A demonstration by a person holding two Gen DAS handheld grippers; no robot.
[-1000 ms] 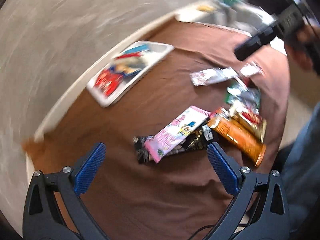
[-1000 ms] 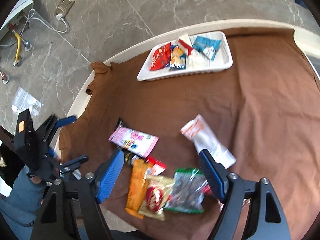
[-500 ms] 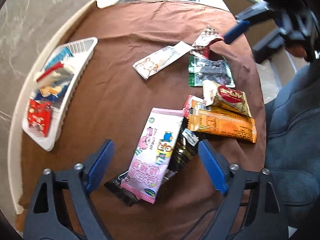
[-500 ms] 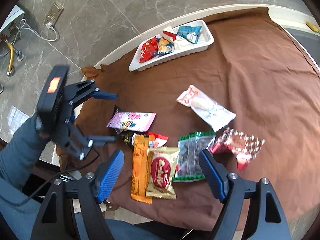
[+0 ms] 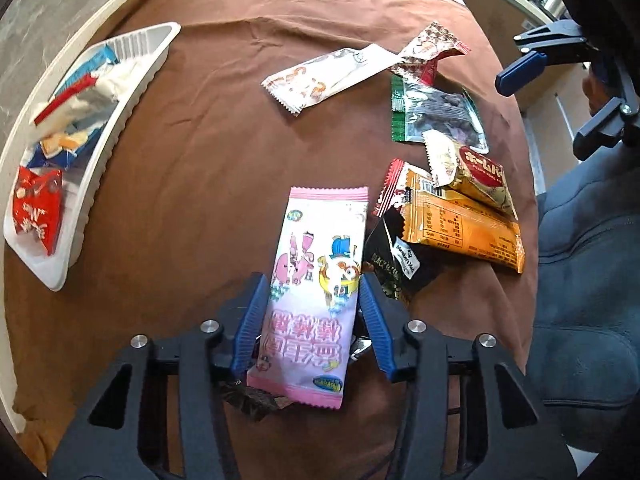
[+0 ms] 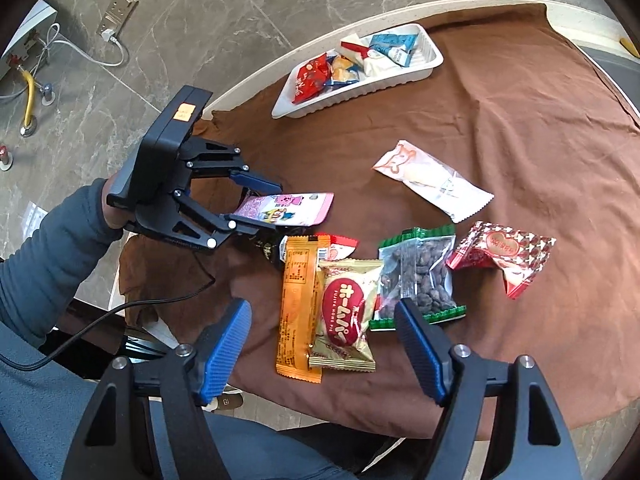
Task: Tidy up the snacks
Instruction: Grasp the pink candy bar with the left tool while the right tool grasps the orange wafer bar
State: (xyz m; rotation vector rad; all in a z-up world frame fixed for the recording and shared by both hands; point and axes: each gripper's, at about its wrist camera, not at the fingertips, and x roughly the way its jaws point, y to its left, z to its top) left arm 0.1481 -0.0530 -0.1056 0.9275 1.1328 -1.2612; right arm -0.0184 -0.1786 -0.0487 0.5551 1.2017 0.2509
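My left gripper (image 5: 312, 316) is shut on a pink cartoon snack packet (image 5: 320, 280); its blue fingers (image 5: 252, 320) press both long edges. The same grip shows in the right wrist view (image 6: 256, 204), with the pink packet (image 6: 288, 210) low over the brown cloth. A white tray (image 5: 120, 92) holding several snacks sits at the far left, also seen in the right wrist view (image 6: 424, 68). My right gripper (image 6: 324, 340) is open and empty above the orange bar (image 6: 296, 308) and the gold packet (image 6: 346, 312).
Loose snacks lie on the brown cloth (image 6: 520, 128): a black packet (image 5: 392, 260), a green bag of nuts (image 6: 418, 276), a red checked packet (image 6: 504, 252) and a white packet (image 6: 432, 180). The table's edge is near me, with marble floor (image 6: 240, 8) beyond.
My left gripper has come down over the pink packet and shut on it. My right gripper has moved closer to the orange and gold packets, still open.
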